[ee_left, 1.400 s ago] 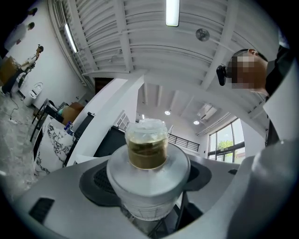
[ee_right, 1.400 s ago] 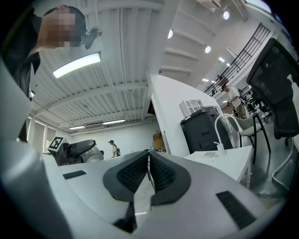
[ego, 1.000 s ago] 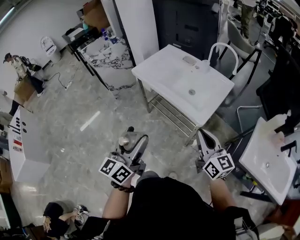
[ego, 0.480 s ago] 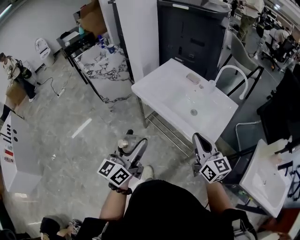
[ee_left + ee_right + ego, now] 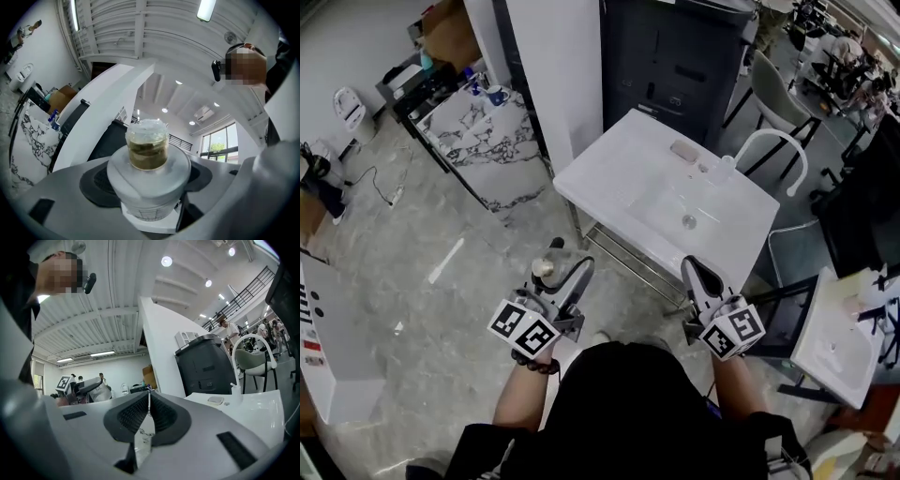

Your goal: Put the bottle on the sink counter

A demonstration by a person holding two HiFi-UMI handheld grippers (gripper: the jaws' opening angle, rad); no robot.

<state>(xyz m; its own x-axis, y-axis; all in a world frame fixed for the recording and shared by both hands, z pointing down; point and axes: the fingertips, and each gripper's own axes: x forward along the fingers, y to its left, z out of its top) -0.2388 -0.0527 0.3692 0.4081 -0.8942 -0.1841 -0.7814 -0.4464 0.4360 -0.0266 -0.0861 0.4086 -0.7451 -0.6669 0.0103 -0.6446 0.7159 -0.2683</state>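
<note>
You've brought the white rectangular sink counter (image 5: 614, 164) closer: it now sits just above your grippers, so placing is near. Your left gripper (image 5: 566, 263) clamps wide on the translucent white plastic bottle (image 5: 547, 269), lower centre-left, standing upright with its cap up. Your right gripper (image 5: 690, 269) is closed and empty.

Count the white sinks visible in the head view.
2. One sink stands at the centre of the head view. The second sink is at the right edge, lower down. Others may lie out of frame.
</note>
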